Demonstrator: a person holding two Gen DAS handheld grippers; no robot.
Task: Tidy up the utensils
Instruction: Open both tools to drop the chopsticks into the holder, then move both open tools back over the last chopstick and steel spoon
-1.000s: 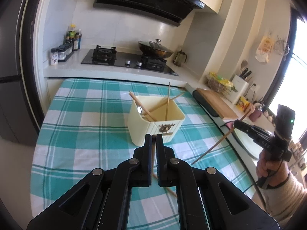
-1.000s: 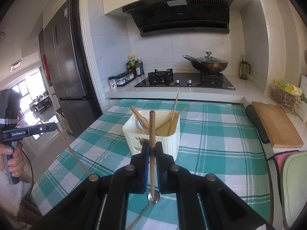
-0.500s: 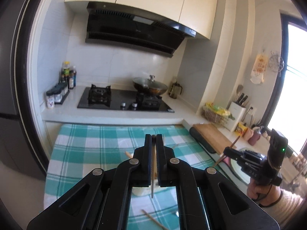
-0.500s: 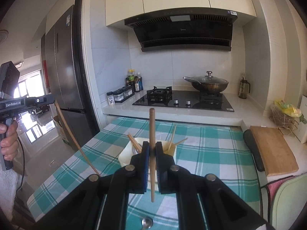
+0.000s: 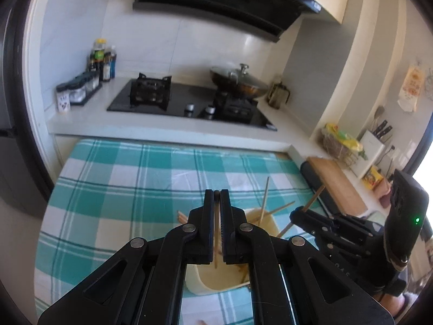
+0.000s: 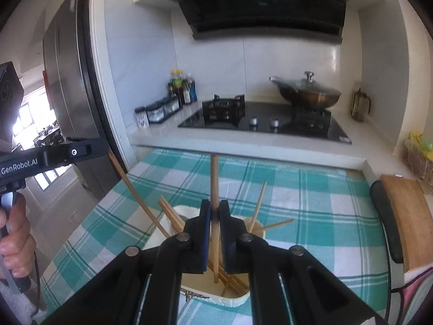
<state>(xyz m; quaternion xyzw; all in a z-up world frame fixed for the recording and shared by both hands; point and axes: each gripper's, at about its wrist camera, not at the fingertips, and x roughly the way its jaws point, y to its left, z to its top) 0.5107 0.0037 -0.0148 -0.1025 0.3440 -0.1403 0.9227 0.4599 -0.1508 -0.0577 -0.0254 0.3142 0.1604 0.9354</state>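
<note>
My left gripper point(image 5: 216, 193) is shut on a thin wooden chopstick point(image 5: 215, 243) that hangs down over the cream utensil holder point(image 5: 201, 281). In the right wrist view my left gripper point(image 6: 104, 146) comes in from the left, and its chopstick point(image 6: 130, 187) slants down to the holder's rim. My right gripper point(image 6: 215, 208) is shut on a thicker wooden stick point(image 6: 213, 173), whose lower end dips inside the holder point(image 6: 235, 300). The left wrist view shows my right gripper point(image 5: 295, 214) close beside the holder. Several chopsticks point(image 6: 258, 203) lean in the holder.
The holder stands on a table with a teal checked cloth point(image 6: 311, 211). Behind it runs a white counter with a gas hob point(image 6: 265, 122), a lidded wok point(image 6: 308, 94) and seasoning bottles point(image 6: 180, 89). A wooden cutting board point(image 6: 406, 211) lies at the right, a fridge point(image 6: 67, 81) at the left.
Both grippers have lifted their sticks off the table and moved forward. The holder, which was ahead of the jaws, now lies right beneath them, and the sticks hang at its mouth.
</note>
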